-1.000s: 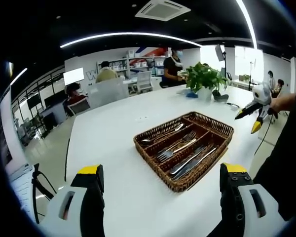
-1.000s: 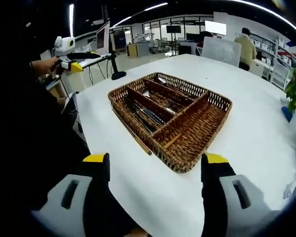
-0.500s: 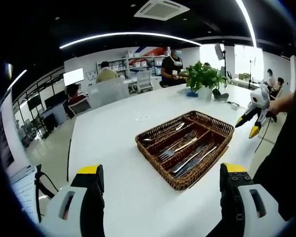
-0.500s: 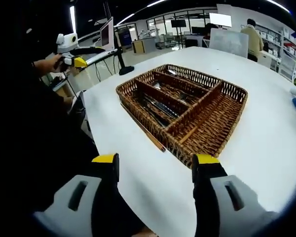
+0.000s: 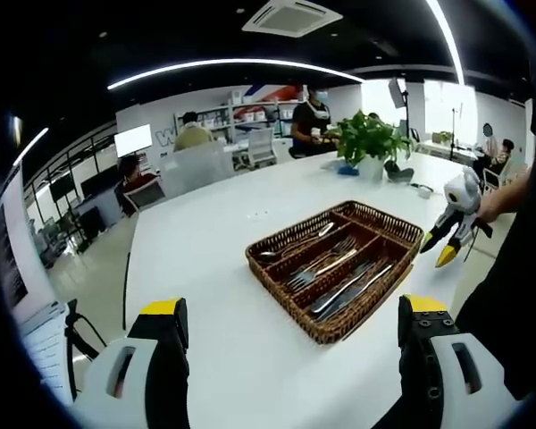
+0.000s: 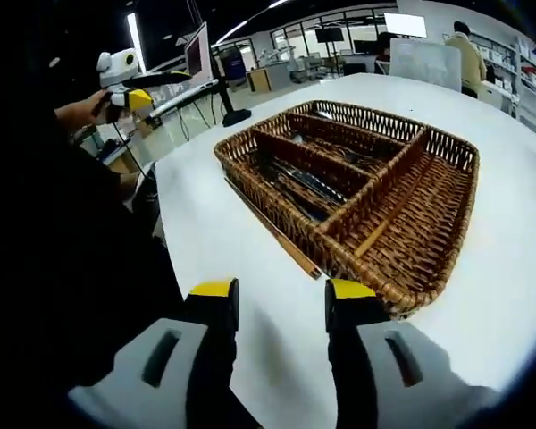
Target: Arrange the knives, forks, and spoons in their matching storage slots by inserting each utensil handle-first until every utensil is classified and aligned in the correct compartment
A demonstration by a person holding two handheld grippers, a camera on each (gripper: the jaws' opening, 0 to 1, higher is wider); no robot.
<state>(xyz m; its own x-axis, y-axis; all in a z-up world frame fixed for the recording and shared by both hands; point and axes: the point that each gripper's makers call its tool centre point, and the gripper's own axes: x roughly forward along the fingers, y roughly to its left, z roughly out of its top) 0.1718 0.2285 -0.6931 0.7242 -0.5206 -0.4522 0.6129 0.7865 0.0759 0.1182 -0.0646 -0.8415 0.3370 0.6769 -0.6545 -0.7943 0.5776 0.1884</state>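
Right gripper view: basket (image 6: 429,223) just ahead of jaws | both jaws spread, unladen

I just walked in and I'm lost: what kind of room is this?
Probably an open-plan office or lab. A long white table holds a wicker cutlery tray and a potted plant, with shelving and a wall screen behind.

Wicker tray (image 5: 375,234) sits on the table (image 5: 205,250), near its edge. Spoons (image 5: 297,242), forks (image 5: 320,264) and knives (image 5: 344,290) lie in three adjacent slots. Potted plant (image 5: 368,143) stands on the table beyond the tray, at 12 o'clock. Right claw (image 5: 436,252) hangs beside the tray's end at 3 o'clock.
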